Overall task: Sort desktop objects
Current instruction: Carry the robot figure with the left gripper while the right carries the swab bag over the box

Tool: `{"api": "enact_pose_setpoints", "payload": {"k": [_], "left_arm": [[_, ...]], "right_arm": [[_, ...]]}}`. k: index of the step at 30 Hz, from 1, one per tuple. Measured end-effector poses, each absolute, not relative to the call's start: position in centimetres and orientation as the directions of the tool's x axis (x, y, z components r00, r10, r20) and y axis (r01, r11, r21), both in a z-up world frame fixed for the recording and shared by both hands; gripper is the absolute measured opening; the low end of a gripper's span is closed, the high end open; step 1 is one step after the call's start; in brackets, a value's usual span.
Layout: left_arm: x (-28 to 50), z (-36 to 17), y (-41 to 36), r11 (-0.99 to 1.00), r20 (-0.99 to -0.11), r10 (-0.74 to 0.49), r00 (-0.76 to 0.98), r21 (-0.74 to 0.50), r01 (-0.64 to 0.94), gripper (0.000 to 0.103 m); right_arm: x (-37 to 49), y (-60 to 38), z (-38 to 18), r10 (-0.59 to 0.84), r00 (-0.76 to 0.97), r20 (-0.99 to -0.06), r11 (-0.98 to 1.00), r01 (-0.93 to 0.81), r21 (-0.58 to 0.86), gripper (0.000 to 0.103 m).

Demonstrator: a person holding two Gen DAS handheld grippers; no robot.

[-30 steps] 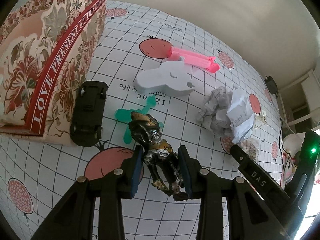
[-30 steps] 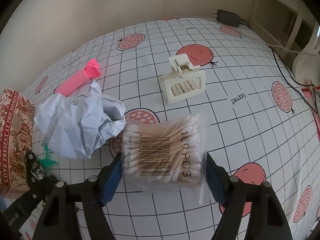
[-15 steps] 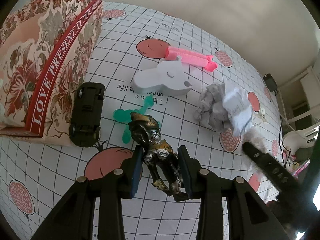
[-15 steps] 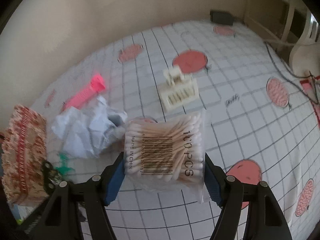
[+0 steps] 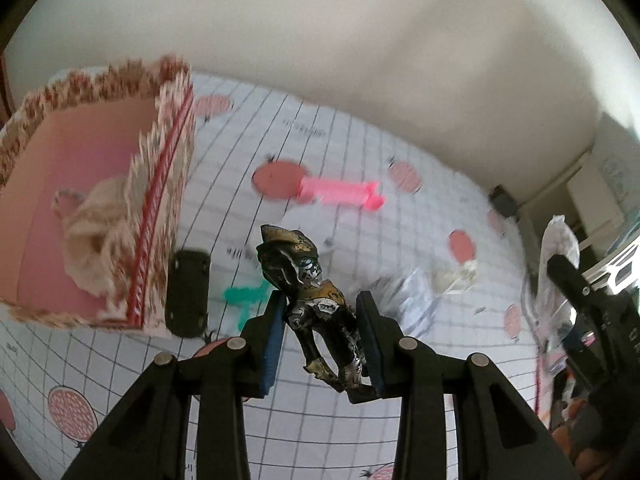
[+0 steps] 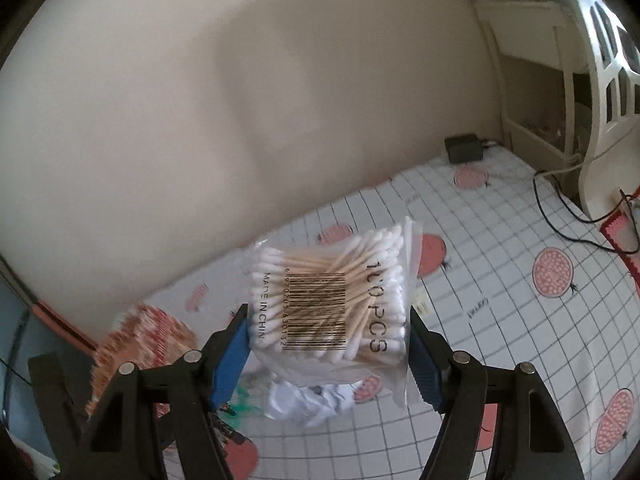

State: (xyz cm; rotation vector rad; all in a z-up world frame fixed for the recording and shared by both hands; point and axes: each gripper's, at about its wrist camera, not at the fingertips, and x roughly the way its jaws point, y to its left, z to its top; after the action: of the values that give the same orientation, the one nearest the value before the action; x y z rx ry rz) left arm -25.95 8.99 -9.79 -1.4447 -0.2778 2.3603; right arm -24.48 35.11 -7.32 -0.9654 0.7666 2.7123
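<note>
Cotton swab bag label: "100 PCS", "MADE IN CHINA", barcode.

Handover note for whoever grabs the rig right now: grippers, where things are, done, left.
Left gripper: jaws shut on the toy figure, lifted off the table.
Right gripper: jaws shut on the cotton swab bag, also in the air.
Floral box: open, far left, with a pale crumpled bundle inside.
On the tablecloth: black toy car beside the box, green plastic piece, pink clip, crumpled paper, cream clip.
Done: both items picked up.
Left: place both held items, probably in the box, then sort the rest.
</note>
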Motion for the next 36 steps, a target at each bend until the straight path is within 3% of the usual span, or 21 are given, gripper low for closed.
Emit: {"api": "enact_pose_setpoints", "payload": {"k": [10,27,36], "left_arm": [[-25.9,-3.7,8.3,-0.905,-0.725,0.425,-0.543,-0.348,-0.244,0.037],[-25.0,-3.4,1.1,-0.925,-0.675,0.357,-0.646,-0.353,-0.142,0.037],[-25.2,-3.4,-5.9,-0.912,-0.646,0.299,-0.703,-0.410,-0.011,0.037]], "right_arm": [[-24.2,34.8,-6.1,-0.039,-0.819,-0.573,-0.844,-0.280,0.457,0.074],[-25.1,26.9,-6.9,-0.196,-0.803,-0.563,-0.870,-0.123,0.478,0.074],[-25.1,22.1,-7.2,-0.251,-0.776,-0.578,-0.889,-0.050,0.454,0.074]]}}
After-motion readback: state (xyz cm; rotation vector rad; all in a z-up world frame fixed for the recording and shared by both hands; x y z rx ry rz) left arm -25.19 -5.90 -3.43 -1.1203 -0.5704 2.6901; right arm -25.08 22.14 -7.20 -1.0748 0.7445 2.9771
